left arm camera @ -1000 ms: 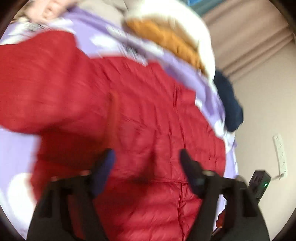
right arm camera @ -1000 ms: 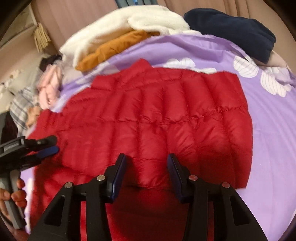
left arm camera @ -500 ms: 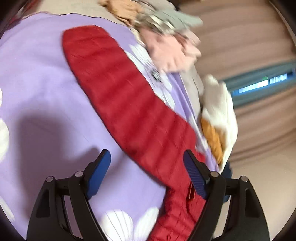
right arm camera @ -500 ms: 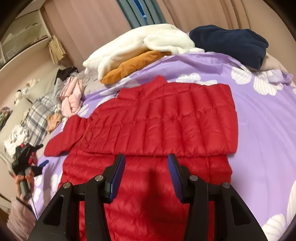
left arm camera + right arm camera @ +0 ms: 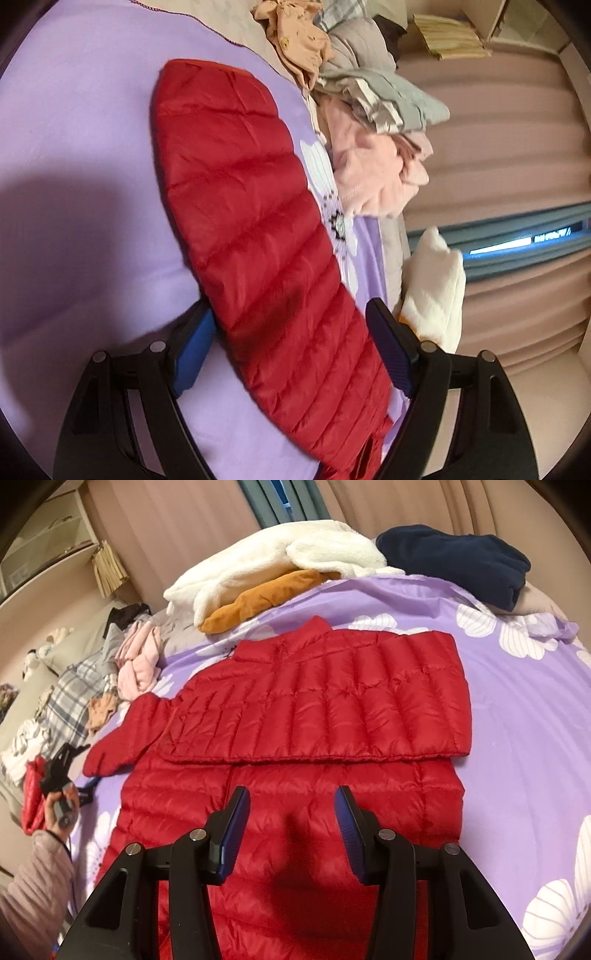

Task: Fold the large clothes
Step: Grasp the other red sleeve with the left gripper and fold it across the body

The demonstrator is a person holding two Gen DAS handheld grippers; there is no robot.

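Note:
A red quilted puffer jacket (image 5: 314, 716) lies flat on the purple flowered bedspread (image 5: 517, 716), its right side folded over the body. Its left sleeve (image 5: 243, 221) stretches out across the bedspread in the left wrist view. My left gripper (image 5: 291, 343) is open, its blue pads on either side of that sleeve near the shoulder end; it also shows at the left edge of the right wrist view (image 5: 61, 771), held in a hand. My right gripper (image 5: 291, 827) is open and empty above the jacket's lower body.
A white fleece (image 5: 273, 561), an orange garment (image 5: 258, 598) and a navy garment (image 5: 454, 561) are piled at the bed's far side. Pink, plaid and tan clothes (image 5: 369, 122) are heaped left of the sleeve. Curtains (image 5: 173, 520) hang behind the bed.
My left gripper has swung from over the jacket body out to the left sleeve and closed in on it. My right gripper has pulled back, leaving the jacket's right side folded over.

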